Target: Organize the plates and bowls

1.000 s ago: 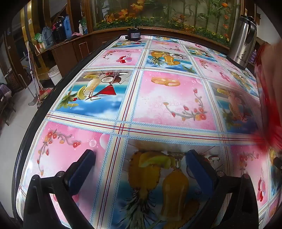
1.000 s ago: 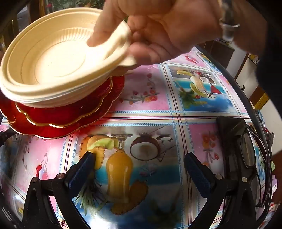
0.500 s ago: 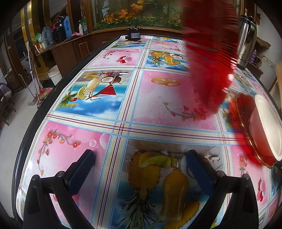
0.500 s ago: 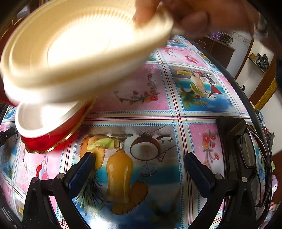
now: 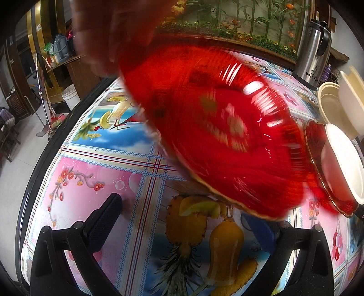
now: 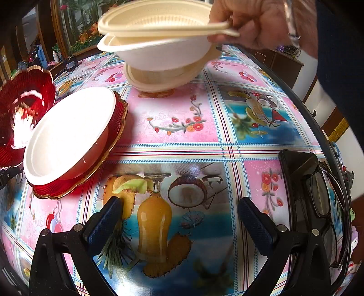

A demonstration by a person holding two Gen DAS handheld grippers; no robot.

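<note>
Grippers: left gripper [image 5: 182,220] and right gripper [image 6: 179,218] both gape wide, empty.
Hand [image 6: 254,25]: lifts cream bowls [image 6: 159,25].
Table: white bowl [image 6: 68,134] sits in red plate [image 6: 113,136].

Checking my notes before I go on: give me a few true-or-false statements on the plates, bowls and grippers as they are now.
1. Both the left gripper and the right gripper are open and hold nothing. True.
2. A white bowl sits on a red plate on the table. True.
3. A hand holds the cream bowls by the rim. True.
4. The blurred red plate lies flat on the tablecloth. False: it is tilted in the air.
5. The eyeglasses rest inside a bowl. False: they lie by the table's edge.
</note>
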